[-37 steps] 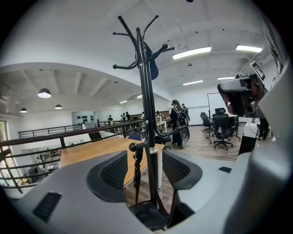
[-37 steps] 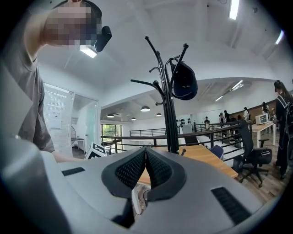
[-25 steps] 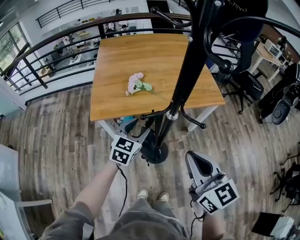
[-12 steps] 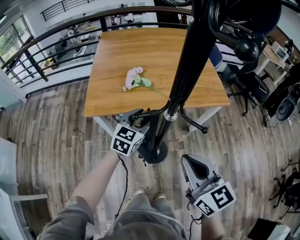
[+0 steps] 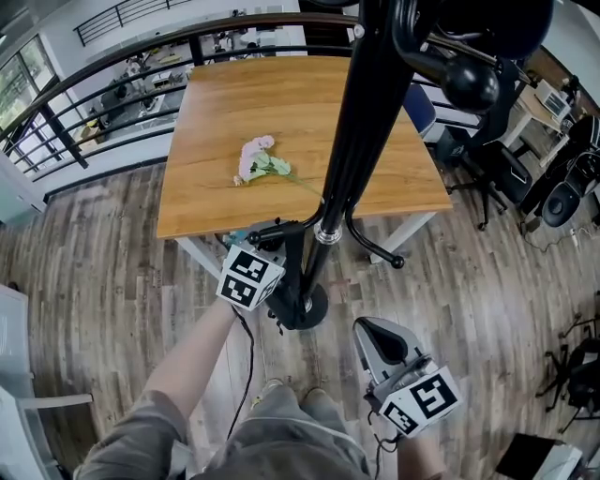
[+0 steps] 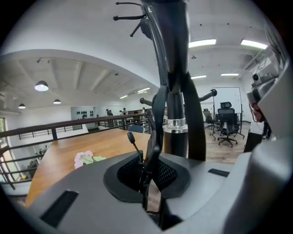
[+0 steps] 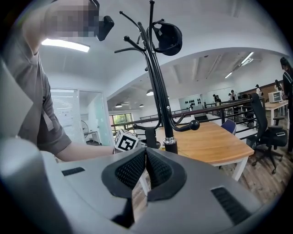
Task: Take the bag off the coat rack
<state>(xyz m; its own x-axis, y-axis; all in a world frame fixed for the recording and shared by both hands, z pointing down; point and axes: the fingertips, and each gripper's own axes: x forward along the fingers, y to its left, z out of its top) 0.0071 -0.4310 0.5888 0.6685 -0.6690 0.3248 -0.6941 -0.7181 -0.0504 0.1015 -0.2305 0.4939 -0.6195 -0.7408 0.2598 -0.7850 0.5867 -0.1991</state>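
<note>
A black coat rack pole (image 5: 354,141) rises in front of me. The black bag (image 7: 168,38) hangs from a top hook and shows as a dark mass (image 5: 492,21) at the head view's upper edge. My left gripper (image 5: 277,240) is at a low curved hook (image 5: 281,229) by the pole's silver collar. Its jaws are closing, and in the left gripper view (image 6: 149,160) the thin black hook (image 6: 153,132) is pinched between the pads. My right gripper (image 5: 373,330) is held low to the right of the rack's base, shut and empty (image 7: 145,154).
A wooden table (image 5: 216,112) with a pink flower sprig (image 5: 253,161) stands behind the rack. The rack's round base (image 5: 305,305) rests on the plank floor by my feet. A black railing (image 5: 94,103) runs behind the table and office chairs (image 5: 497,159) stand at the right.
My left gripper moved up to the low hook and its jaws, open before, have closed on it. The right gripper barely moved.
</note>
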